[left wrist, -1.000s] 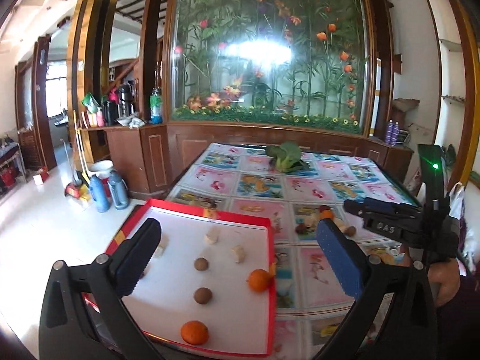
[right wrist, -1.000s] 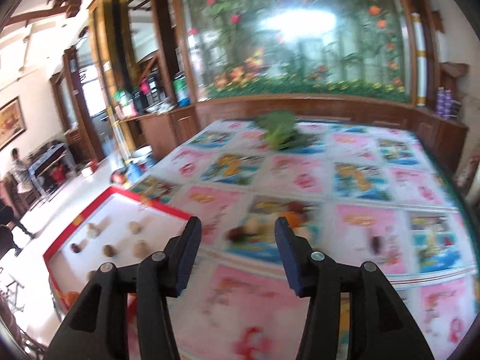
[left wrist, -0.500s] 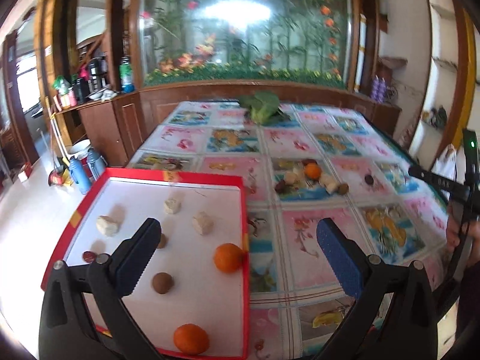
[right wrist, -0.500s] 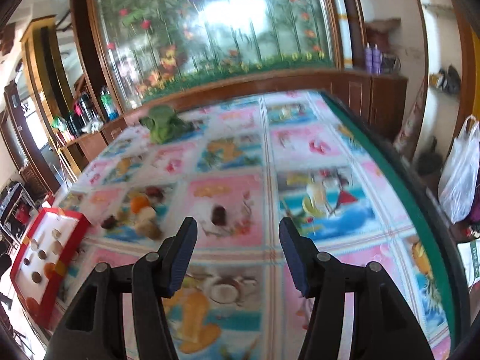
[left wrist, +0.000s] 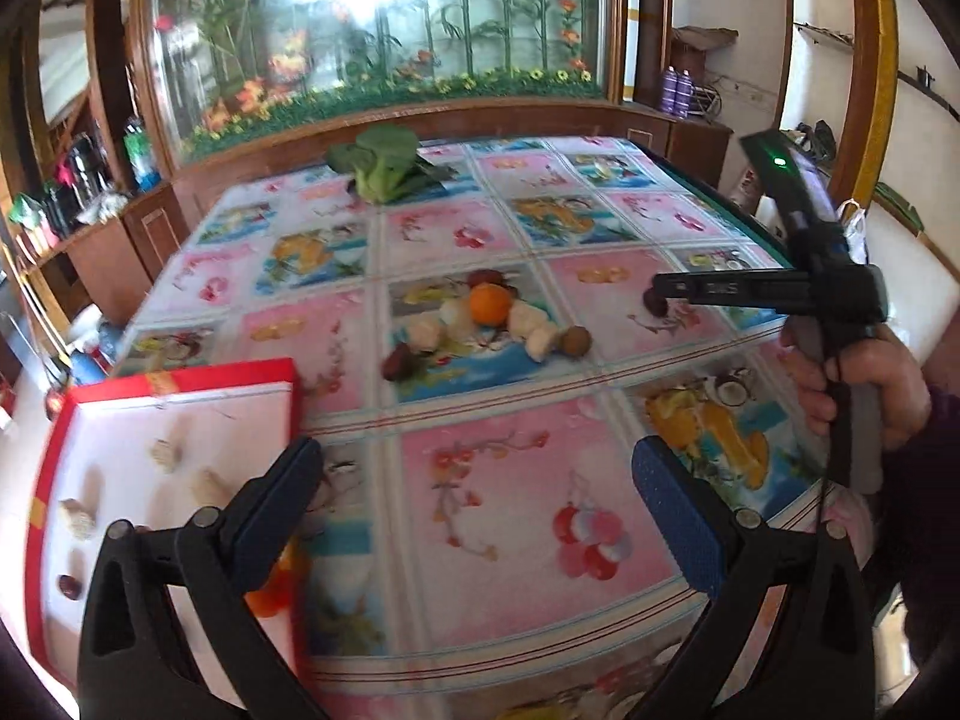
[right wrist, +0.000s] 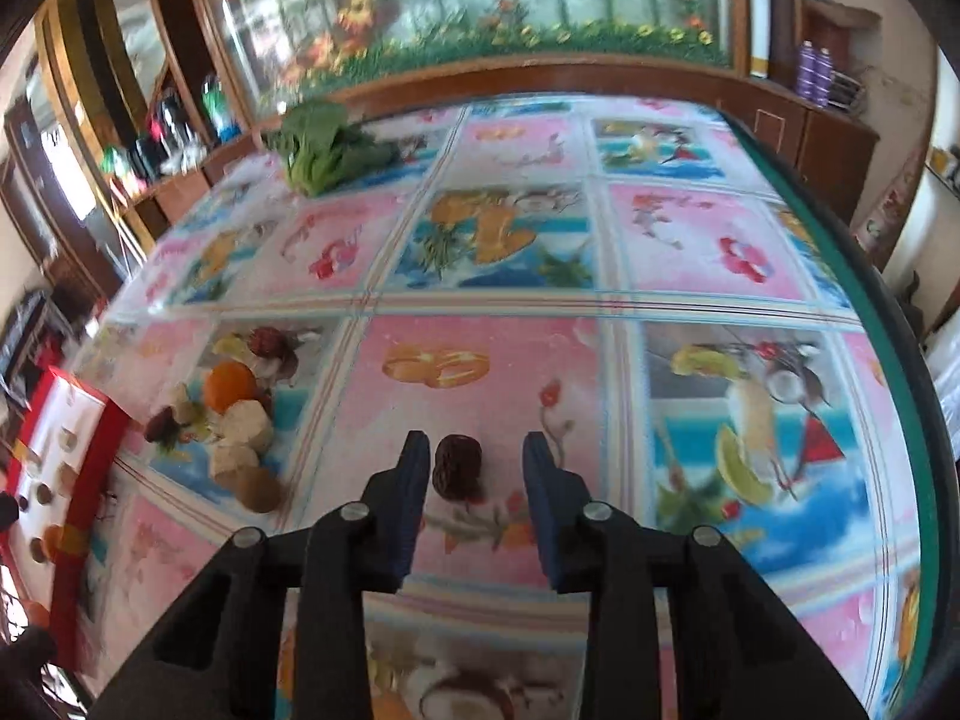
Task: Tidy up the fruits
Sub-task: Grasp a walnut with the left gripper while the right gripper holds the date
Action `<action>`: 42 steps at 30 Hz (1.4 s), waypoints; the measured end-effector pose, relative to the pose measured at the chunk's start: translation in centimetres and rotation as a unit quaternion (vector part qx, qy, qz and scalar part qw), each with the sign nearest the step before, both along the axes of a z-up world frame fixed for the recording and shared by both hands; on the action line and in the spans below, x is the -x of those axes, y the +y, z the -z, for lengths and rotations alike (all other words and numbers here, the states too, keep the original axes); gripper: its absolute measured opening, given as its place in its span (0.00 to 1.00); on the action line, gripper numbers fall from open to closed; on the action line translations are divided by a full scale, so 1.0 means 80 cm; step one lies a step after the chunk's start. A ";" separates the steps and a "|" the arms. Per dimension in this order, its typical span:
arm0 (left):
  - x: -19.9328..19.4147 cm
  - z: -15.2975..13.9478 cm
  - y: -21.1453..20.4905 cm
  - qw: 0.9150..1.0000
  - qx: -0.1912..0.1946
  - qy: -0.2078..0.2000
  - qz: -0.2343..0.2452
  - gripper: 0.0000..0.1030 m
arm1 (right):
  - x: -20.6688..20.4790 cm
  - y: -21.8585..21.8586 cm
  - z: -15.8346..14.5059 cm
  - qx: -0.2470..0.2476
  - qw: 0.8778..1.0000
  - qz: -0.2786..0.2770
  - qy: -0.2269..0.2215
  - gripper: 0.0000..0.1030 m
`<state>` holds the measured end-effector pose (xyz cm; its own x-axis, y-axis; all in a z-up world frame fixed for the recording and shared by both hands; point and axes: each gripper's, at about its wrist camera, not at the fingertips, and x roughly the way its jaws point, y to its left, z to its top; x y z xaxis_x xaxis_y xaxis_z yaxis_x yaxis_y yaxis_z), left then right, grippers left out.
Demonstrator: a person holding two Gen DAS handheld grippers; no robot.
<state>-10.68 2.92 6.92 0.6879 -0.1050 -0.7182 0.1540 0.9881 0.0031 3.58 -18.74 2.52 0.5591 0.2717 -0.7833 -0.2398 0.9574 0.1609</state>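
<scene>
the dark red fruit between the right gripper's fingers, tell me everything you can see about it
The dark red fruit is small, oblong and wrinkled, with a dull, dried-looking skin, possibly a date. It lies alone on a pink panel of the patterned tablecloth, apart from the fruit pile to its left. The right gripper brackets it, its jaws having just been closing: the left finger sits at its side, perhaps touching, while a clear gap remains to the other finger. It is not yet gripped or lifted.

Your left gripper (left wrist: 480, 501): black arms, blue textured pads, silver screws. Right gripper (right wrist: 477, 468) identical; your sleeve (left wrist: 936, 480), three o'clock, dark purple.
</scene>
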 end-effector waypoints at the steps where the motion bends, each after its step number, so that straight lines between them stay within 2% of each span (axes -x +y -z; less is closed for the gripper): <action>1: -0.007 0.004 -0.004 1.000 0.006 0.012 0.002 0.88 | -0.002 0.002 0.005 0.001 1.000 -0.006 0.006 0.22; 2: -0.014 0.009 -0.009 1.000 0.010 0.026 0.006 0.80 | -0.004 0.002 0.008 -0.002 1.000 -0.010 0.008 0.21; 3: -0.024 0.015 -0.016 0.999 0.018 0.044 0.012 0.76 | -0.003 0.001 0.011 -0.004 1.000 -0.010 0.009 0.17; 6: -0.046 0.031 -0.032 0.996 0.034 0.083 0.017 0.63 | 0.002 -0.005 0.012 -0.005 1.000 -0.016 0.004 0.16; 9: -0.071 0.046 -0.053 0.992 0.049 0.110 0.025 0.56 | 0.001 -0.011 0.012 -0.017 1.000 -0.021 0.008 0.16; 13: -0.105 0.059 -0.077 0.990 0.055 0.126 0.016 0.55 | -0.007 -0.020 0.012 -0.051 0.998 -0.016 0.029 0.16; 17: -0.135 0.065 -0.085 0.992 0.041 0.121 -0.004 0.55 | -0.010 -0.030 0.013 -0.087 0.995 -0.003 0.052 0.16; 20: -0.149 0.069 -0.089 0.992 0.037 0.122 -0.001 0.53 | -0.009 -0.030 0.012 -0.089 0.995 -0.001 0.054 0.16; 25: -0.159 0.070 -0.093 0.994 0.027 0.105 0.005 0.45 | -0.008 -0.029 0.012 -0.089 0.995 -0.001 0.054 0.16; 30: -0.150 0.073 -0.102 0.997 -0.011 0.081 0.016 0.33 | -0.009 -0.030 0.012 -0.085 0.995 -0.003 0.052 0.16; 34: -0.146 0.073 -0.101 0.997 -0.010 0.075 0.020 0.22 | -0.008 -0.026 0.012 -0.073 0.996 -0.005 0.045 0.16; 41: -0.133 0.070 -0.097 0.997 0.002 0.076 0.019 0.22 | -0.007 -0.026 0.011 -0.069 0.997 -0.008 0.039 0.16; 42: -0.126 0.067 -0.095 0.997 0.007 0.074 0.020 0.22 | -0.006 -0.028 0.007 -0.061 0.998 0.001 0.022 0.16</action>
<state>-0.60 -4.64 1.59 0.5702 -0.1404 -0.8094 0.1909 0.9810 -0.0356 4.06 -20.97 1.99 0.5257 0.3659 -0.7680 -0.2291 0.9303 0.2865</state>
